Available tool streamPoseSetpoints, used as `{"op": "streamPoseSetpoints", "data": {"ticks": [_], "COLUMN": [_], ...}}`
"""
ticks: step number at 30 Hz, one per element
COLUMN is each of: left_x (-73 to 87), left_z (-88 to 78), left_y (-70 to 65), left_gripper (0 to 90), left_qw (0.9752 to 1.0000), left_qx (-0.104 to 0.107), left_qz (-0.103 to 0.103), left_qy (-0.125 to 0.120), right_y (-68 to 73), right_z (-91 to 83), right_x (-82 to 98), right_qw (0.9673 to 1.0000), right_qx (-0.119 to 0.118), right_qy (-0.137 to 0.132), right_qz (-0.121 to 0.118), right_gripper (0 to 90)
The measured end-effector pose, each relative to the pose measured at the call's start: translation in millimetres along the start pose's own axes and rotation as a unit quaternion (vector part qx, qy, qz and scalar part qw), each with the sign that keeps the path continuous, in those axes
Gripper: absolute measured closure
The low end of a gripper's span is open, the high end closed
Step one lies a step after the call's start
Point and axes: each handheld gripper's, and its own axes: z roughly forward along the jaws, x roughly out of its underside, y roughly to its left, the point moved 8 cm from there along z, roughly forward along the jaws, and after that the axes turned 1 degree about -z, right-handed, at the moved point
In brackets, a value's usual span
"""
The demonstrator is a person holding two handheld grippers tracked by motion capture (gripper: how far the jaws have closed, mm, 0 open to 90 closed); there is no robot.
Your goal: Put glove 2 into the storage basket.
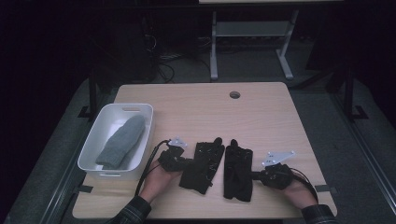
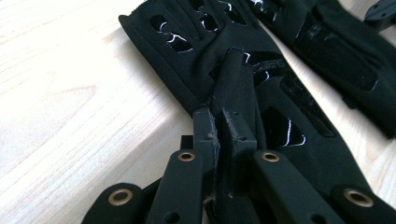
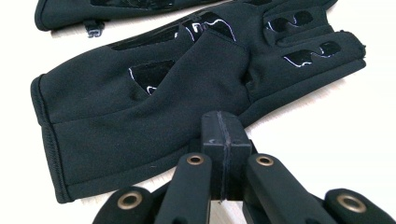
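Note:
Two black gloves lie side by side at the table's near middle, palms patterned with glossy patches. My left gripper (image 1: 186, 163) comes in from the left of the left glove (image 1: 201, 167). In the left gripper view that gripper (image 2: 223, 115) is shut on a raised fold of this glove (image 2: 187, 60), the thumb by its look, with fabric pinched between the pads. My right gripper (image 1: 257, 175) lies at the right edge of the right glove (image 1: 238, 171). In the right gripper view its jaws (image 3: 224, 120) meet flat with nothing between them, just short of the glove (image 3: 140, 112).
A white bin (image 1: 91, 144) at the table's left holds a grey mitten (image 1: 122, 141). A round cable hole (image 1: 235, 94) sits near the far edge. Bare wood stretches beyond the gloves. A table frame (image 1: 252, 42) stands on the floor behind.

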Motion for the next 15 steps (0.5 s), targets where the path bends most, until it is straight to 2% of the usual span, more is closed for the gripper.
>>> {"op": "streamPoseSetpoints", "data": {"ticks": [3, 10, 15], "left_x": [-1.9, -12.1, -21.2], "left_z": [-1.4, -6.1, -8.6], "left_y": [0.9, -9.2, -15.4], "left_gripper": [84.6, 85.0, 85.0], "left_qw": [1.0, 0.999, 0.9978], "left_qx": [0.002, 0.034, 0.05], "left_qz": [0.003, -0.012, -0.011], "left_qy": [0.0, -0.026, -0.04], "right_y": [0.5, 2.1, 2.3], "right_z": [2.0, 7.5, 13.9], "right_x": [-2.1, -9.7, -15.1], "right_qw": [1.0, 1.0, 0.9999], "right_qx": [-0.002, -0.008, -0.01], "right_qy": [-0.001, -0.003, -0.002], "right_qz": [-0.001, -0.001, -0.006], "right_gripper": [90.0, 90.0, 90.0]}}
